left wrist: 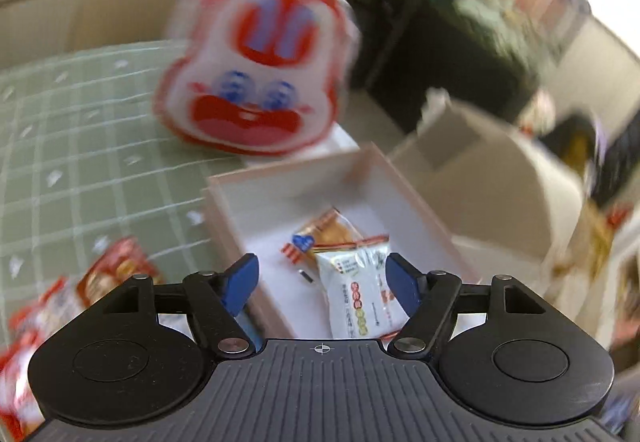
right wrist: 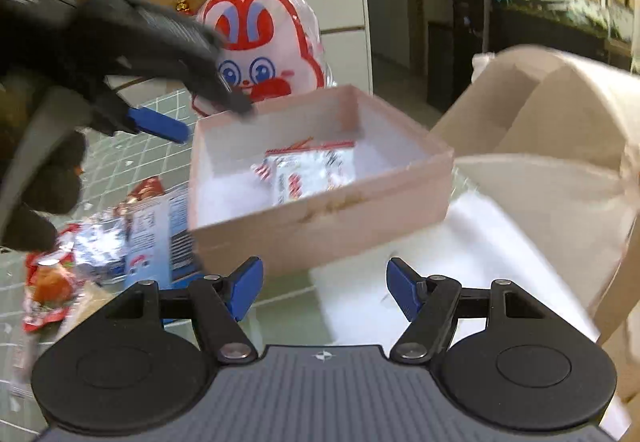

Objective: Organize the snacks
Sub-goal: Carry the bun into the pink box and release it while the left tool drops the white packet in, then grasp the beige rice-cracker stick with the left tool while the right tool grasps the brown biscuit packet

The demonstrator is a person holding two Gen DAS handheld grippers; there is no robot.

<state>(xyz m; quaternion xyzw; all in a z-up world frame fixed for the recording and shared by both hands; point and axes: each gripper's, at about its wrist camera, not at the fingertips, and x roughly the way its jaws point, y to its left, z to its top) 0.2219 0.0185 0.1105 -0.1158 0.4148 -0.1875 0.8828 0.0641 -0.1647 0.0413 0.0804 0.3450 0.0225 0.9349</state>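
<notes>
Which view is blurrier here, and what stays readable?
Left wrist view: heavy motion smear on the rabbit bag, though the left gripper and packets in the pink box stay crisp. Right wrist view: sharper overall, with only the edges smeared.

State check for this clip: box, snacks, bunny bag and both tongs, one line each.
Pink box: lidless, holds packets.
White packet: lying inside the box.
Bunny bag: upright behind the box.
Loose snacks: on the table, outside the box.
Left tongs: open, empty.
Right tongs: open, empty.
</notes>
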